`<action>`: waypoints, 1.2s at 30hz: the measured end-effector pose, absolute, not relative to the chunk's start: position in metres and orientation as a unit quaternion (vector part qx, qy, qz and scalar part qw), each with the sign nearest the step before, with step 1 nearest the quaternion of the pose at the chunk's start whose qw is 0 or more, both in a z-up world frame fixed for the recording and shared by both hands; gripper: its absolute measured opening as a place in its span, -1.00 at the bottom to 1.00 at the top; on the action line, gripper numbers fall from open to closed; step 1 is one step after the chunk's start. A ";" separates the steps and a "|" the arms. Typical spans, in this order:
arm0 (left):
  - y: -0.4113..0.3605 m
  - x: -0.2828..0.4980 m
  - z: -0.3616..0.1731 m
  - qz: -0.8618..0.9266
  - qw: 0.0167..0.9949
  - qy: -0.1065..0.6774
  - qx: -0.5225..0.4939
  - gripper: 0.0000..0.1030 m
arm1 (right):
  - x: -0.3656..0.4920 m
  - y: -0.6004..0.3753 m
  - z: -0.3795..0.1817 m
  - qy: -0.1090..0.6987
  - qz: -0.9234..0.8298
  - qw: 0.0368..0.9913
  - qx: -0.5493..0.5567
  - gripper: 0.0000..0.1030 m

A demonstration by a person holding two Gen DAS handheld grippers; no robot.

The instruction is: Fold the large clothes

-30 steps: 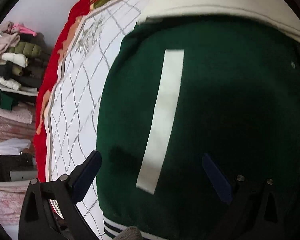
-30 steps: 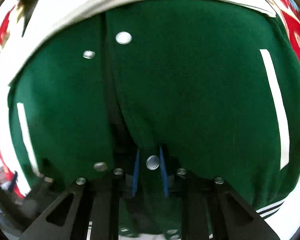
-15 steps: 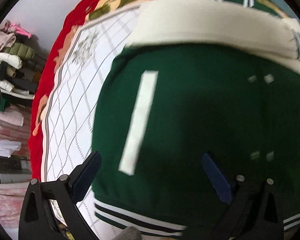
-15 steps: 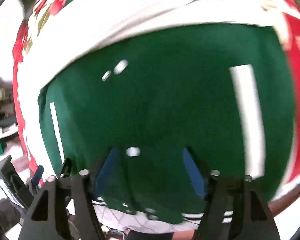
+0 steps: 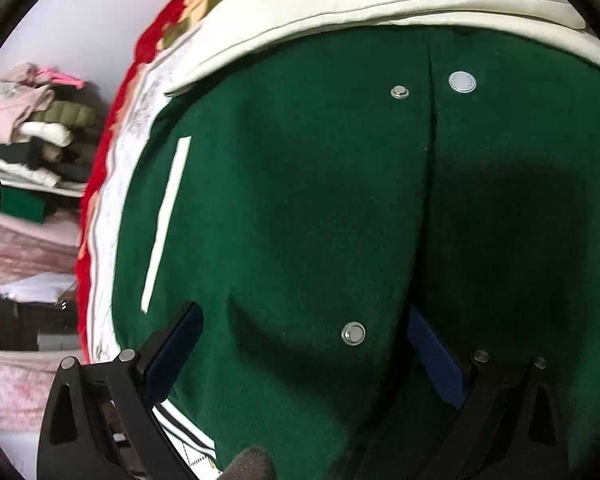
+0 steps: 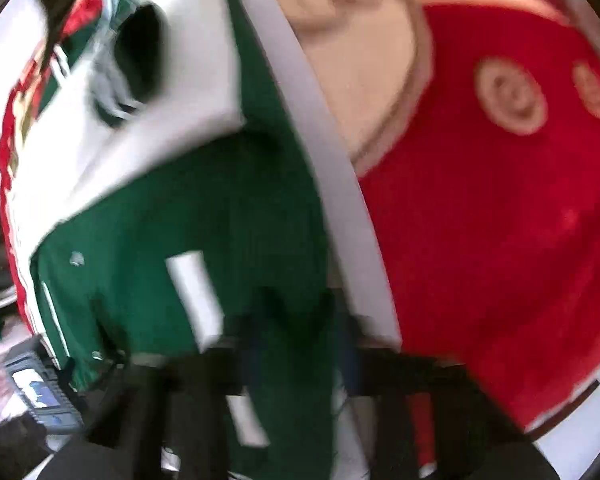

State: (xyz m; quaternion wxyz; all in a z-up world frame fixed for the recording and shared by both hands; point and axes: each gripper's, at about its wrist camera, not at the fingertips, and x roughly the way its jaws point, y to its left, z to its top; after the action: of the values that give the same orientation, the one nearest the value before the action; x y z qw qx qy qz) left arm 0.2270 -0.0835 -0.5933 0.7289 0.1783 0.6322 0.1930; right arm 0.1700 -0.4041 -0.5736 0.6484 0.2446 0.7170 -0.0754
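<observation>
My left gripper (image 5: 300, 344) gapes wide over the green jacket (image 5: 300, 200) — no readable lettering; my right gripper (image 6: 300, 356) is blurred — grip unclear.

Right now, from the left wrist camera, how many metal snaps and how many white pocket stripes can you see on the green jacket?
On the green jacket:
Metal snaps: 3
White pocket stripes: 1
Total: 4

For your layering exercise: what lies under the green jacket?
Under the green jacket a white quilted cover with a red floral border shows at the left edge. Whatever lies beneath the jacket's middle is covered.
</observation>
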 end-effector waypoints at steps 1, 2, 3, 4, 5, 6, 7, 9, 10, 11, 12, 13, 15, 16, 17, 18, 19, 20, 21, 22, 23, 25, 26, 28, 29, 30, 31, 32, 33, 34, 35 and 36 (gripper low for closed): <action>-0.085 0.227 -0.594 0.201 0.728 0.631 0.179 1.00 | 0.174 -0.415 -0.590 0.724 -0.075 0.640 0.247 -0.80; -0.088 0.226 -0.595 0.214 0.725 0.629 0.180 1.00 | 0.179 -0.420 -0.603 0.730 -0.055 0.634 0.249 -0.85; -0.091 0.226 -0.595 0.230 0.720 0.628 0.184 1.00 | 0.184 -0.421 -0.606 0.737 -0.041 0.630 0.244 -0.83; -0.095 0.225 -0.593 0.241 0.716 0.628 0.189 1.00 | 0.190 -0.420 -0.603 0.749 -0.025 0.621 0.227 -0.82; -0.100 0.224 -0.588 0.258 0.710 0.625 0.197 1.00 | 0.197 -0.417 -0.597 0.760 -0.002 0.616 0.207 -0.76; -0.106 0.221 -0.582 0.268 0.710 0.620 0.198 1.00 | 0.202 -0.416 -0.592 0.761 0.017 0.616 0.201 -0.67; -0.115 0.215 -0.570 0.276 0.712 0.615 0.198 1.00 | 0.204 -0.419 -0.582 0.758 0.036 0.621 0.197 -0.60; -0.138 0.202 -0.551 0.286 0.714 0.604 0.209 1.00 | 0.204 -0.430 -0.564 0.747 0.053 0.637 0.180 0.20; -0.151 0.193 -0.542 0.284 0.716 0.600 0.215 1.00 | 0.202 -0.438 -0.554 0.741 0.059 0.647 0.169 0.35; -0.165 0.186 -0.536 0.283 0.715 0.599 0.223 1.00 | 0.198 -0.447 -0.546 0.737 0.064 0.655 0.157 0.40; -0.181 0.178 -0.530 0.285 0.712 0.598 0.235 1.00 | 0.194 -0.454 -0.540 0.737 0.067 0.657 0.144 0.40; -0.201 0.168 -0.525 0.281 0.711 0.594 0.250 1.00 | 0.190 -0.460 -0.537 0.741 0.064 0.656 0.124 0.40; -0.242 0.146 -0.521 0.273 0.705 0.588 0.287 1.00 | 0.181 -0.476 -0.533 0.745 0.055 0.655 0.112 0.40; -0.270 0.130 -0.523 0.262 0.701 0.592 0.300 1.00 | 0.171 -0.486 -0.532 0.748 0.048 0.652 0.113 0.40; -0.288 0.123 -0.525 0.251 0.701 0.595 0.303 1.00 | 0.165 -0.497 -0.532 0.752 0.040 0.648 0.115 0.40; -0.310 0.110 -0.530 0.235 0.699 0.602 0.308 1.00 | 0.160 -0.510 -0.532 0.754 0.032 0.646 0.118 0.40; -0.316 0.104 -0.534 0.225 0.697 0.607 0.310 1.00 | 0.156 -0.517 -0.533 0.756 0.025 0.644 0.118 0.40; -0.336 0.091 -0.543 0.211 0.694 0.614 0.311 1.00 | 0.152 -0.524 -0.533 0.758 0.017 0.642 0.117 0.40; -0.342 0.091 -0.546 0.207 0.694 0.614 0.314 1.00 | 0.148 -0.537 -0.535 0.760 0.008 0.639 0.116 0.40; -0.348 0.088 -0.550 0.206 0.692 0.612 0.323 1.00 | 0.143 -0.548 -0.537 0.762 0.000 0.636 0.120 0.40; -0.357 0.086 -0.559 0.211 0.691 0.603 0.337 1.00 | 0.140 -0.559 -0.538 0.764 -0.006 0.634 0.121 0.40; -0.363 0.089 -0.567 0.221 0.686 0.594 0.356 1.00 | 0.136 -0.576 -0.540 0.764 -0.015 0.634 0.113 0.40; -0.364 0.093 -0.566 0.224 0.684 0.595 0.359 1.00 | 0.135 -0.580 -0.539 0.764 -0.018 0.635 0.109 0.40; -0.358 0.097 -0.556 0.219 0.695 0.595 0.341 1.00 | 0.135 -0.590 -0.535 0.765 -0.020 0.634 0.110 0.40; -0.357 0.097 -0.550 0.216 0.701 0.595 0.330 1.00 | 0.136 -0.595 -0.534 0.764 -0.019 0.635 0.111 0.40; -0.355 0.097 -0.546 0.213 0.704 0.596 0.323 1.00 | 0.136 -0.598 -0.531 0.763 -0.019 0.636 0.109 0.40; -0.358 0.096 -0.544 0.210 0.706 0.597 0.319 1.00 | 0.136 -0.609 -0.528 0.763 -0.019 0.637 0.108 0.40; -0.359 0.095 -0.550 0.205 0.705 0.599 0.320 1.00 | 0.138 -0.612 -0.527 0.763 -0.018 0.637 0.108 0.40; -0.360 0.096 -0.558 0.200 0.699 0.604 0.327 1.00 | 0.141 -0.615 -0.528 0.764 -0.018 0.636 0.109 0.40; -0.371 0.092 -0.570 0.201 0.689 0.609 0.338 1.00 | 0.141 -0.603 -0.531 0.765 -0.019 0.635 0.109 0.40; -0.368 0.095 -0.585 0.205 0.676 0.618 0.345 1.00 | 0.142 -0.605 -0.531 0.768 -0.028 0.632 0.099 0.40; -0.366 0.099 -0.592 0.208 0.671 0.623 0.344 1.00 | 0.142 -0.606 -0.532 0.768 -0.027 0.632 0.099 0.40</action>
State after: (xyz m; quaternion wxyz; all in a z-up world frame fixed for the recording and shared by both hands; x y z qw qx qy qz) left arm 0.0986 -0.3658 -0.5918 0.6706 0.3441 0.6235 0.2076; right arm 0.1418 -0.6060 -0.5318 0.6318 0.0992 0.7683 -0.0270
